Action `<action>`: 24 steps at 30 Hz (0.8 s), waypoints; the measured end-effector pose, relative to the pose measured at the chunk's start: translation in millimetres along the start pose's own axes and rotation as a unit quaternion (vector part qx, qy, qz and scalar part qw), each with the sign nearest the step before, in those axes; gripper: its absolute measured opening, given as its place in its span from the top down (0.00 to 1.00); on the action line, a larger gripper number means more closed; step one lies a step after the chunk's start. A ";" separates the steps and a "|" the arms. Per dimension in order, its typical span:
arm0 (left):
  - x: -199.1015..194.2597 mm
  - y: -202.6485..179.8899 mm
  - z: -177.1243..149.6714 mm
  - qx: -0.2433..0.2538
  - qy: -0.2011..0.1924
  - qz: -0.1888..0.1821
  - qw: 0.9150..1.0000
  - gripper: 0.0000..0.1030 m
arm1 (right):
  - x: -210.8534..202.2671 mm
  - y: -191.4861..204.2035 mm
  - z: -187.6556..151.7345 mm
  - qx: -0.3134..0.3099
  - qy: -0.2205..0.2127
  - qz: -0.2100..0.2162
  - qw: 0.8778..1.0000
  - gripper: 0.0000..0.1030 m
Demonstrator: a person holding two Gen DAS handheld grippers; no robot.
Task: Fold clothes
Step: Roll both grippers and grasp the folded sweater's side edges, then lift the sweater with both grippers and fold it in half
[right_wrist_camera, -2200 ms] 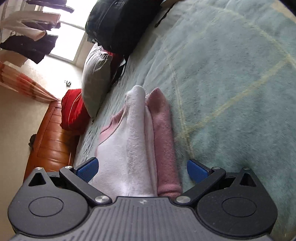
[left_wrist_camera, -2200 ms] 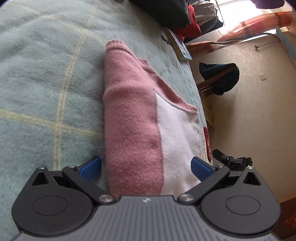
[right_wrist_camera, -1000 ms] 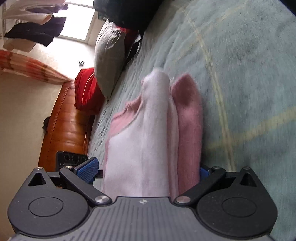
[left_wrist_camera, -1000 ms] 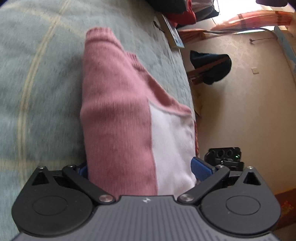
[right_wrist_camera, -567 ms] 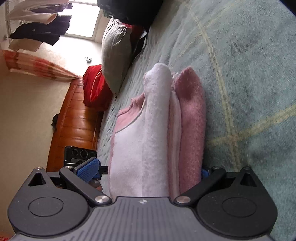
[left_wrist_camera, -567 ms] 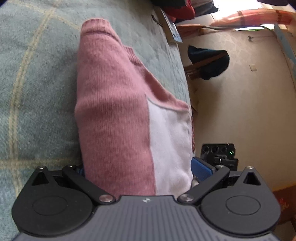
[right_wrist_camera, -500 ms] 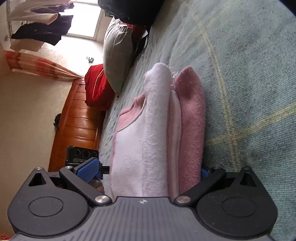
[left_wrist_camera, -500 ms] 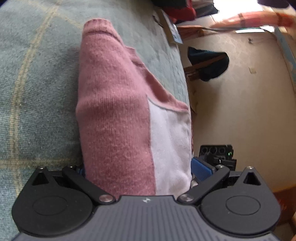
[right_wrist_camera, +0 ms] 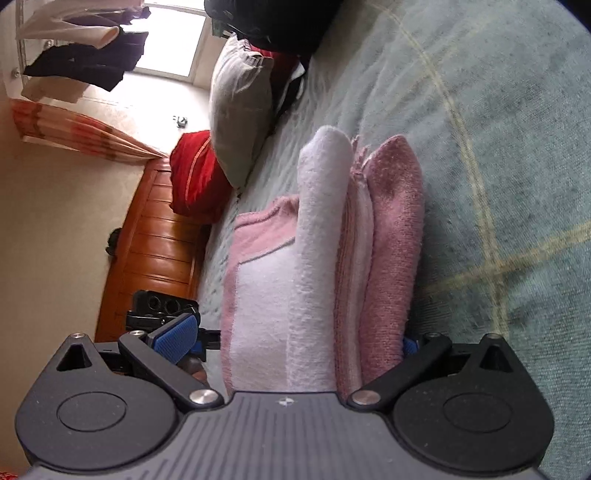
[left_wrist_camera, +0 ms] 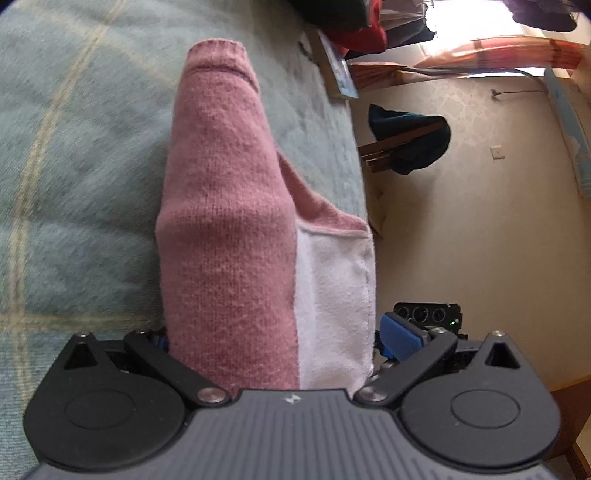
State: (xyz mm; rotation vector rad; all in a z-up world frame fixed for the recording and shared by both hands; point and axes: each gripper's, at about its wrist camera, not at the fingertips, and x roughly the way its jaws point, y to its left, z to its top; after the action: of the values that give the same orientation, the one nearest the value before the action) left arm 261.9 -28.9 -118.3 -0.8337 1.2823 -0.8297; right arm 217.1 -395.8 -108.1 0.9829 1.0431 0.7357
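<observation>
A folded pink and white sweater [left_wrist_camera: 229, 240] lies on a green checked blanket [left_wrist_camera: 74, 147]. My left gripper [left_wrist_camera: 279, 336] straddles one end of it. Its jaws are wide open, one blue fingertip [left_wrist_camera: 399, 332] shows on the white side, and the other is hidden under the pink knit. In the right wrist view the sweater [right_wrist_camera: 317, 258] shows its stacked layers edge-on. My right gripper [right_wrist_camera: 293, 338] straddles the opposite end, also open, with one blue pad [right_wrist_camera: 177, 332] clear of the cloth. Each view shows the other gripper's black body beyond the sweater.
The blanket [right_wrist_camera: 498, 166] stretches wide to one side. A grey pillow [right_wrist_camera: 240, 103], a red cushion [right_wrist_camera: 192, 173] and a black bag [right_wrist_camera: 280, 22] sit at the bed's head, above a wooden frame [right_wrist_camera: 147, 251]. A book [left_wrist_camera: 338, 70] lies near the bed edge, by a dark garment [left_wrist_camera: 410, 144].
Both grippers have slid forward from the sweater's ends until the cloth fills the space between their fingers. Finger spacing looks unchanged. The two grippers are closer together.
</observation>
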 end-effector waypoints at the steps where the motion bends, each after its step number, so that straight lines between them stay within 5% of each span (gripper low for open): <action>1: 1.3 3.8 -1.6 -0.001 0.002 0.003 1.000 0.02 | 1.2 -1.9 -1.0 0.001 0.003 -0.003 1.000 0.00; 24: -39.8 -34.3 -3.0 0.025 -0.020 -0.024 0.999 0.02 | 1.7 43.6 -11.9 -0.038 0.012 0.021 0.999 0.00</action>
State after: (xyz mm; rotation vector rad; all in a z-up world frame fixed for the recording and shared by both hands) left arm 252.9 -10.0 -70.1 -0.8405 1.2052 -0.8753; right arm 204.6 -373.4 -70.8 0.9340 1.0104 0.8178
